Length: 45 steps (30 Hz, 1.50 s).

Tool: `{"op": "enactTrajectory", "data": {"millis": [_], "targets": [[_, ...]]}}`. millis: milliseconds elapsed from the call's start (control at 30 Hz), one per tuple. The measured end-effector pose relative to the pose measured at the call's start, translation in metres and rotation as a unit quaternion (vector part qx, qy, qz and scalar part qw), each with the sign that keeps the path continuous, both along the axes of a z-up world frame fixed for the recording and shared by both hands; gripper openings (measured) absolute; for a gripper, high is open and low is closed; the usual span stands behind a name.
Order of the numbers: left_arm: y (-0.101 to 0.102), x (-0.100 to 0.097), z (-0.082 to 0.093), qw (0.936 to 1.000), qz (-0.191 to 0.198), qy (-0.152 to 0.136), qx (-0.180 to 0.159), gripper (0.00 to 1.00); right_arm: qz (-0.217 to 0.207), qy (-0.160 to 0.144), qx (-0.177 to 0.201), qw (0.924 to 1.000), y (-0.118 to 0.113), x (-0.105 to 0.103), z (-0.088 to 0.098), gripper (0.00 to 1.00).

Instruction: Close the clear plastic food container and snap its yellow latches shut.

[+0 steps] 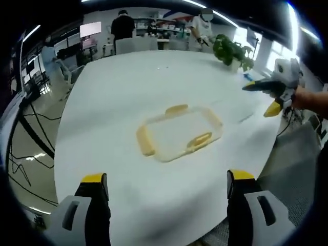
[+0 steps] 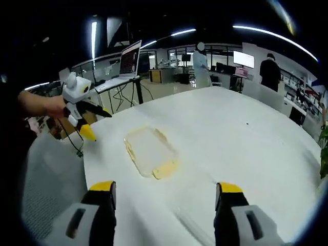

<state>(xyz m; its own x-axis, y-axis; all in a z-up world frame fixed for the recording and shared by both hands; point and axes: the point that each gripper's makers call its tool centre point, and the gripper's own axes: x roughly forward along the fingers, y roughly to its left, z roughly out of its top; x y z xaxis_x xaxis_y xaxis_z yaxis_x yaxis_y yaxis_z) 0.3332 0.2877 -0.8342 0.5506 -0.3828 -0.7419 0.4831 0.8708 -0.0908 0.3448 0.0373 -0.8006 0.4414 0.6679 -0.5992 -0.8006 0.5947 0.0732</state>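
Observation:
The clear plastic food container (image 1: 179, 134) lies flat near the middle of the white table (image 1: 123, 87), with yellow latches (image 1: 145, 141) around its rim. Whether the latches are snapped down I cannot tell. My left gripper (image 1: 167, 177) hangs open above the table's near edge, short of the container. To the right, a hand holds the right gripper (image 1: 259, 98) off the table's side with its jaws apart. In the right gripper view the container (image 2: 150, 151) lies ahead of my open right gripper (image 2: 165, 186), and the left gripper (image 2: 96, 124) is held open beyond the table's left edge.
A potted green plant (image 1: 233, 51) stands at the table's far right. People stand by desks and a screen (image 1: 90, 29) at the back. An open laptop (image 2: 130, 59) sits on a stand off the table. Cables trail over the floor (image 1: 31, 133).

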Motion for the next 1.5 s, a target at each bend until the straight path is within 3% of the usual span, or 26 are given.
{"op": "enactTrajectory", "data": {"millis": [200, 367, 633, 900, 1100, 1200, 1500], "targets": [[-0.001, 0.010, -0.001, 0.9999, -0.007, 0.005, 0.007, 0.89, 0.025, -0.007, -0.010, 0.9996, 0.016, 0.001, 0.004, 0.79], [-0.007, 0.007, -0.011, 0.9970, -0.061, 0.020, 0.042, 0.89, 0.038, -0.008, -0.023, 0.9990, 0.018, 0.008, -0.001, 0.79], [-0.011, 0.006, -0.020, 0.9952, -0.079, 0.031, 0.049, 0.86, 0.058, -0.010, -0.037, 0.9976, 0.023, 0.008, -0.006, 0.79], [-0.010, 0.016, -0.025, 0.9880, -0.129, 0.018, 0.082, 0.84, 0.093, -0.023, -0.060, 0.9935, 0.037, 0.014, -0.016, 0.80], [-0.009, 0.022, -0.032, 0.9814, -0.157, 0.013, 0.109, 0.85, 0.105, -0.012, -0.085, 0.9908, 0.041, 0.021, -0.028, 0.79], [-0.011, 0.024, -0.035, 0.9778, -0.178, 0.013, 0.110, 0.90, 0.109, -0.010, -0.076, 0.9911, 0.047, 0.021, -0.026, 0.80], [-0.011, 0.036, -0.040, 0.9735, -0.199, 0.017, 0.111, 0.88, 0.130, -0.009, -0.092, 0.9872, 0.049, 0.026, -0.035, 0.80]]}}
